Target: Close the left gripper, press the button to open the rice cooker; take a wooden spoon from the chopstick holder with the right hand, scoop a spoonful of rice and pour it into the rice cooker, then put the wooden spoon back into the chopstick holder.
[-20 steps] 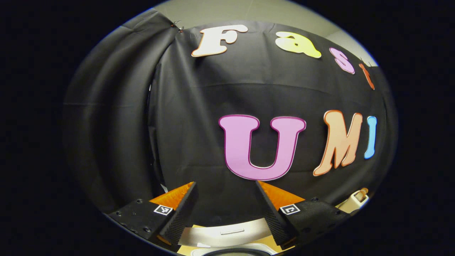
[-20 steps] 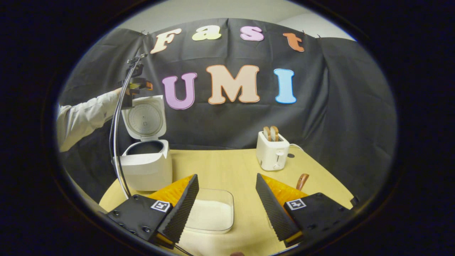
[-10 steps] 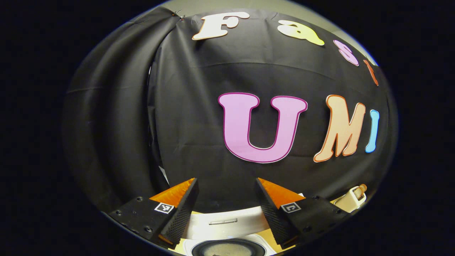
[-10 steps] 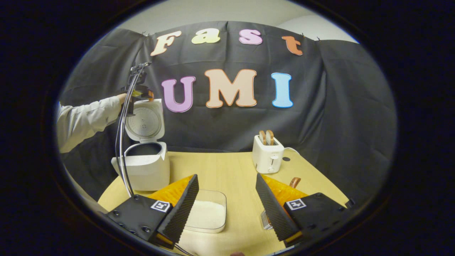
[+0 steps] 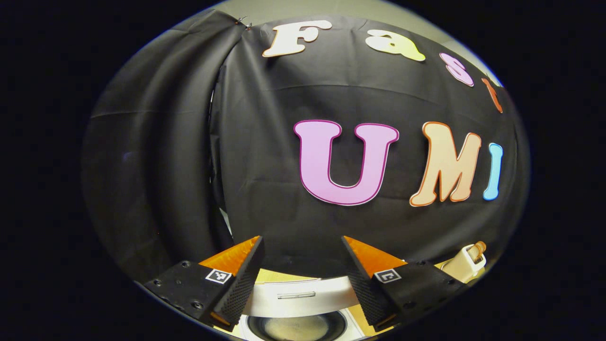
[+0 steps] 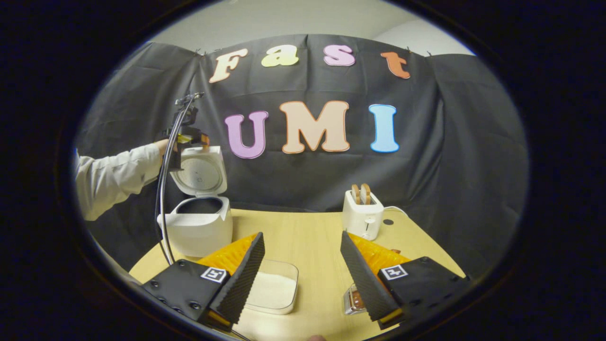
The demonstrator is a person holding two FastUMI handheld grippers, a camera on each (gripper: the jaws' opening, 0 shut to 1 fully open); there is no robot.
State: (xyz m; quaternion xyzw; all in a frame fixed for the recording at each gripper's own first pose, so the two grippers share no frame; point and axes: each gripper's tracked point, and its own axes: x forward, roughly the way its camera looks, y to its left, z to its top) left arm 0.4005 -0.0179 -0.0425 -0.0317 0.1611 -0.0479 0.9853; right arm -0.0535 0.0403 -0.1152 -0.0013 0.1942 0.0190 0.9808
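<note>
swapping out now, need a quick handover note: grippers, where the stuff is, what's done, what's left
Left gripper: open, empty, held up by the raised lid of the rice cooker.
Right gripper: open, empty, low over the table.
Things: the rice container sits between the right fingers; the chopstick holder is at the right finger's foot. The wooden spoon can't be made out. A toaster stands farther back.
Done: cooker open, pot exposed.
Left: take the spoon, scoop rice, pour it into the cooker, return the spoon.
</note>
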